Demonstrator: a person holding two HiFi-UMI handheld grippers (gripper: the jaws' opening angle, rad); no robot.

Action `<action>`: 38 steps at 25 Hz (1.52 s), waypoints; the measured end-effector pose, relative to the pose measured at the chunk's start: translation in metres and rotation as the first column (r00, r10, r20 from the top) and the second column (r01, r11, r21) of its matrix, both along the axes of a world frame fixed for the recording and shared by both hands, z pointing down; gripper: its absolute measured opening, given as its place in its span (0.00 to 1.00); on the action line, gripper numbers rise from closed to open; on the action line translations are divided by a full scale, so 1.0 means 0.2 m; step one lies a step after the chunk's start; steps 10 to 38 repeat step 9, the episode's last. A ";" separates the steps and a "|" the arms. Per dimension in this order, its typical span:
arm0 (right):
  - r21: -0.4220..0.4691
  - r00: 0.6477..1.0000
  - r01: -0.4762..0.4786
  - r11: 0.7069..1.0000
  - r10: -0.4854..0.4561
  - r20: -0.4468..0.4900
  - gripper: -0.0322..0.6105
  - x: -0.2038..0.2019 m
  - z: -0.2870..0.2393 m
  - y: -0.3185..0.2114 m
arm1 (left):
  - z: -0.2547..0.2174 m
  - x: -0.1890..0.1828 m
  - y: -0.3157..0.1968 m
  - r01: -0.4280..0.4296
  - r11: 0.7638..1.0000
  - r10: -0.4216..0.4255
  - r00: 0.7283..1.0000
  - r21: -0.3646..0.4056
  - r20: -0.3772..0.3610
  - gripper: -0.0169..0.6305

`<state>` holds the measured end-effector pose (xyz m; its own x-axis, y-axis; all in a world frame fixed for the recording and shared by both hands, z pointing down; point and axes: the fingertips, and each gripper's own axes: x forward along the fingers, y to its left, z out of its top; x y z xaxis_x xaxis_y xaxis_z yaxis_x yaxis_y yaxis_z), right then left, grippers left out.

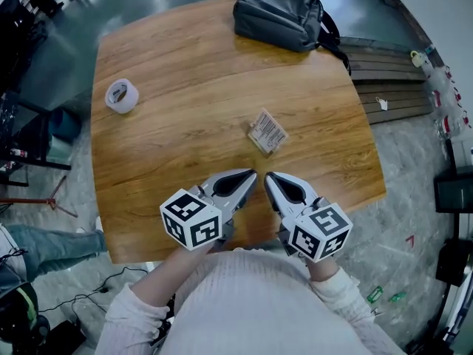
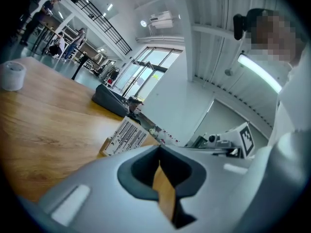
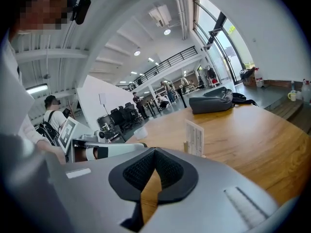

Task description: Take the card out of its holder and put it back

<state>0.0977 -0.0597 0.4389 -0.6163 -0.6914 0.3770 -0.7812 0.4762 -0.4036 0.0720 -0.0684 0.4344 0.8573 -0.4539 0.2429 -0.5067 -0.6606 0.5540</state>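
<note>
Left gripper (image 1: 250, 176), right gripper (image 1: 269, 177): both closed, empty | step: card (image 1: 267, 132) untouched at frame centre | next: I open, reach, pinch it

Warm brown, grained wooden table (image 1: 185, 154); white card (image 1: 267, 132) with black barcode stripes; dark grey backpack (image 1: 279, 13); white tape roll (image 1: 122, 95).

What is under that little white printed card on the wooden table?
A small pale wooden holder sits under the white printed card, on the wooden table. The card's bottom edge inside it is hidden.
</note>
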 end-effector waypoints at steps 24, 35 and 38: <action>-0.023 0.999 0.013 1.000 -0.012 0.040 0.05 -0.04 0.01 -0.01 | 0.05 0.01 0.07 -0.108 0.994 0.109 0.993 -0.022 0.043 0.04; -0.023 0.999 0.013 1.000 -0.012 0.040 0.05 -0.04 0.01 -0.01 | 0.05 0.01 0.07 -0.108 0.994 0.109 0.993 -0.022 0.043 0.04; -0.023 0.999 0.013 1.000 -0.012 0.040 0.05 -0.04 0.01 -0.01 | 0.05 0.01 0.07 -0.108 0.994 0.109 0.993 -0.022 0.043 0.04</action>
